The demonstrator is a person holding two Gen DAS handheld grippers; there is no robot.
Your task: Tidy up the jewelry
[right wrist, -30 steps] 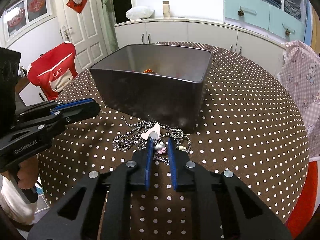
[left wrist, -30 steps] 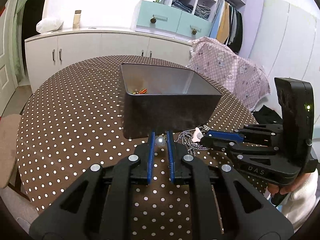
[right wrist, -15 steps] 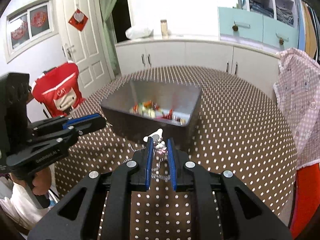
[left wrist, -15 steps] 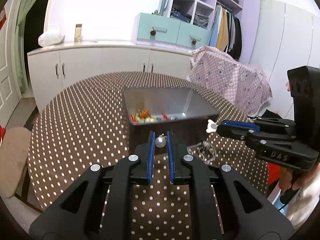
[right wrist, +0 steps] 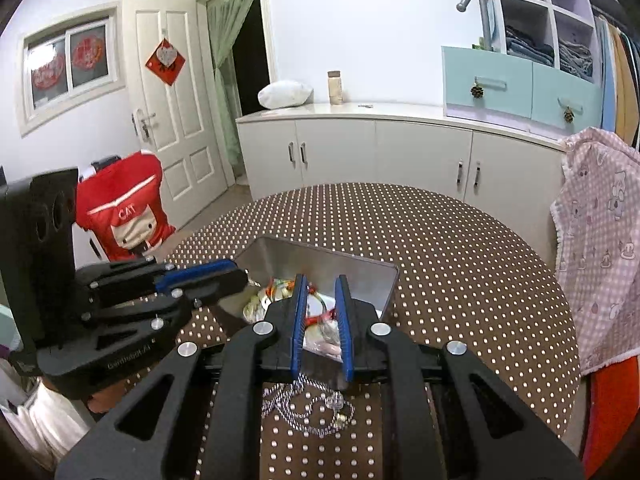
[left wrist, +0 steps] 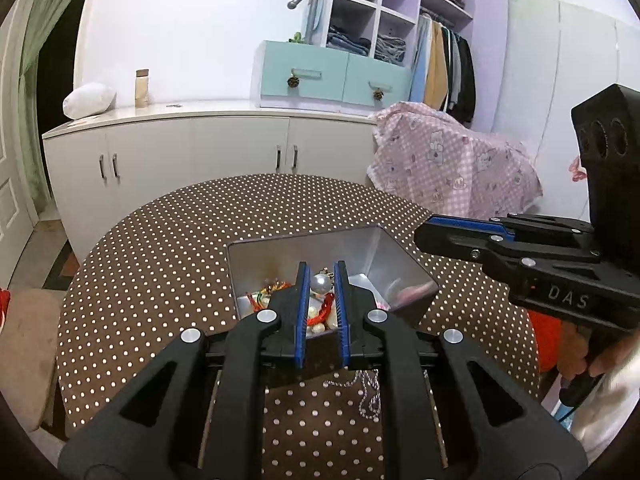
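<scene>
While a silver bead point(left wrist: 320, 283) on the chain necklace point(right wrist: 308, 406) is pinched in the narrow left gripper point(left wrist: 320, 280) above the metal box point(left wrist: 376, 252), the right gripper point(right wrist: 321, 280) is seen nearly closed, its hold unclear, so lowering and release are judged next.

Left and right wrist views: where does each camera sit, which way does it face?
Left wrist: sits on the left hand-held gripper, looking down its fingers at a pearl above the grey box; the right hand-held gripper and a hand show.
Right wrist: sits on the right hand-held gripper, facing the box and a silver chain; the left hand-held gripper shows.
Shared: box, dotted table, white cabinets.
</scene>
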